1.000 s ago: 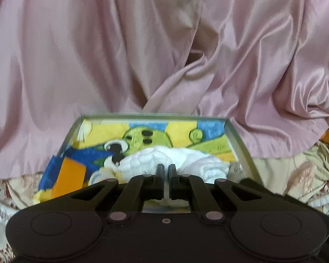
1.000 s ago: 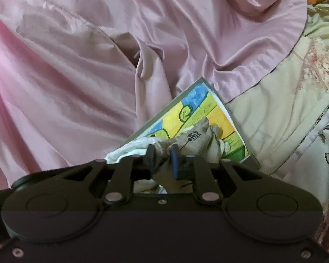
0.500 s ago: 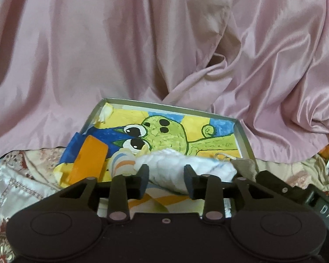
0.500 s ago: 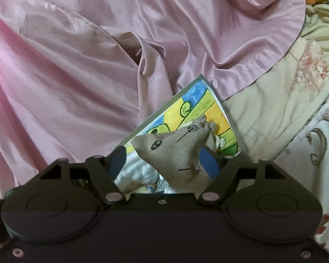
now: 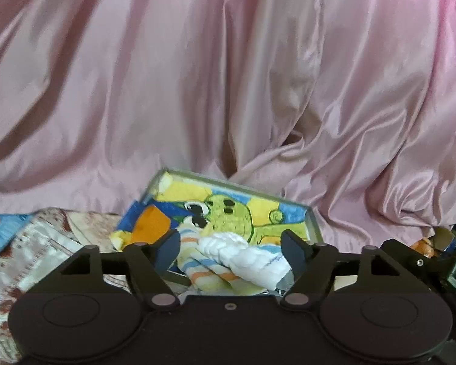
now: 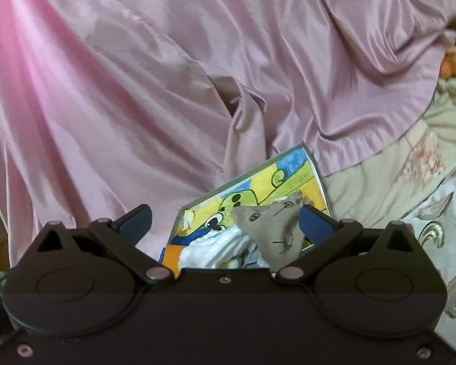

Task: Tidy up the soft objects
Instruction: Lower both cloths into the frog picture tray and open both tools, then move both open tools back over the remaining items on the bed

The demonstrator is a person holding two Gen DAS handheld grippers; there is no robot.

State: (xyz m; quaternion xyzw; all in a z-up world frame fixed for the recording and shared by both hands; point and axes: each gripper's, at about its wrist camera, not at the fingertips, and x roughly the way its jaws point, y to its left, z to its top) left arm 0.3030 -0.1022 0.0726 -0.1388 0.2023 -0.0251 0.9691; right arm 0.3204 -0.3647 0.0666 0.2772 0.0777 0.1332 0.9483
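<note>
The left gripper (image 5: 230, 248) has its fingers spread wide, holding nothing, and the two dark pads sit at about 9 and 3 o'clock of the bundle lying ahead of them. That bundle is a white knitted cloth (image 5: 246, 258), rumpled, resting on top of a striped cloth (image 5: 203, 266) with orange and blue bands, and both lie in the near end of a shallow tray (image 5: 314, 228) whose floor carries a bright cartoon print of a green big-eyed creature on yellow and blue. From the left wrist camera the tray sits at 12 o'clock just beyond the fingers, its grey rim tilted, with an orange and blue patch at its 9 o'clock side. The right gripper (image 6: 225, 223) is likewise wide open and grips nothing. Between its blue pads, nearer the 3 o'clock one, sits a grey-beige soft toy (image 6: 273, 228) with a stitched eye and whisker lines; whether it touches that pad cannot be told. It rests in the tray (image 6: 243, 179), just beside the white knitted cloth (image 6: 209, 249) at its 8 o'clock. A pink satin sheet (image 5: 197, 76) drapes across the whole background from 9 through 3 o'clock, and a cream floral bedspread (image 6: 410, 188) spreads out at 3 to 4 o'clock in the right wrist view.
</note>
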